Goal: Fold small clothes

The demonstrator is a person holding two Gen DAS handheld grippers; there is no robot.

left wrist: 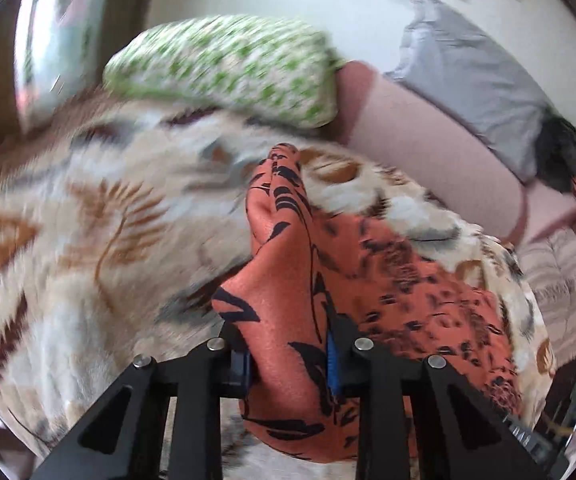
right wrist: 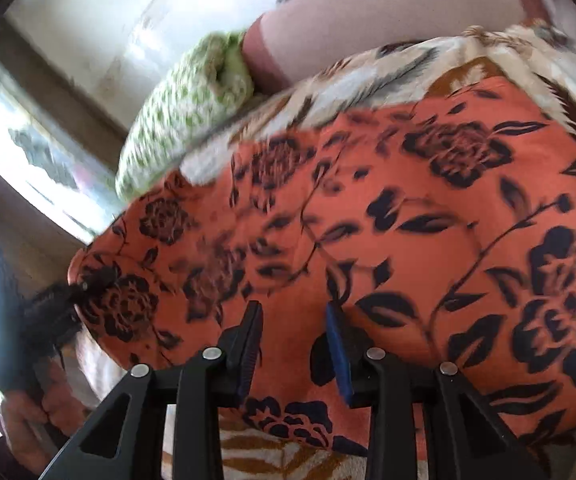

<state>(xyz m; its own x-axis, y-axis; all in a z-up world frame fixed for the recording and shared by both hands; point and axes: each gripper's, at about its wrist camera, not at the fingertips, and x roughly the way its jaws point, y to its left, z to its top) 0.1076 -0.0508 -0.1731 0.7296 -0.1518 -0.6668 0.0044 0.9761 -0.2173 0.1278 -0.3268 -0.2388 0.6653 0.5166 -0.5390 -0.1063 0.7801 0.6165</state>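
An orange garment with a black flower print (left wrist: 311,280) lies on a cream blanket with a brown leaf print (left wrist: 88,220). My left gripper (left wrist: 291,364) is shut on a bunched corner of it, and the cloth rises between the fingers. In the right wrist view the garment (right wrist: 367,220) spreads wide over the blanket (right wrist: 347,76). My right gripper (right wrist: 293,344) stands over the garment's near edge with its jaws apart and cloth between them; the pads do not press it. The left gripper (right wrist: 88,284) shows at the garment's far left corner, held by a hand.
A green and white patterned pillow (left wrist: 224,68) lies at the head of the bed, also in the right wrist view (right wrist: 184,108). A pink bolster (left wrist: 439,160) and a grey pillow (left wrist: 471,80) lie to the right. A window (right wrist: 28,152) is on the left.
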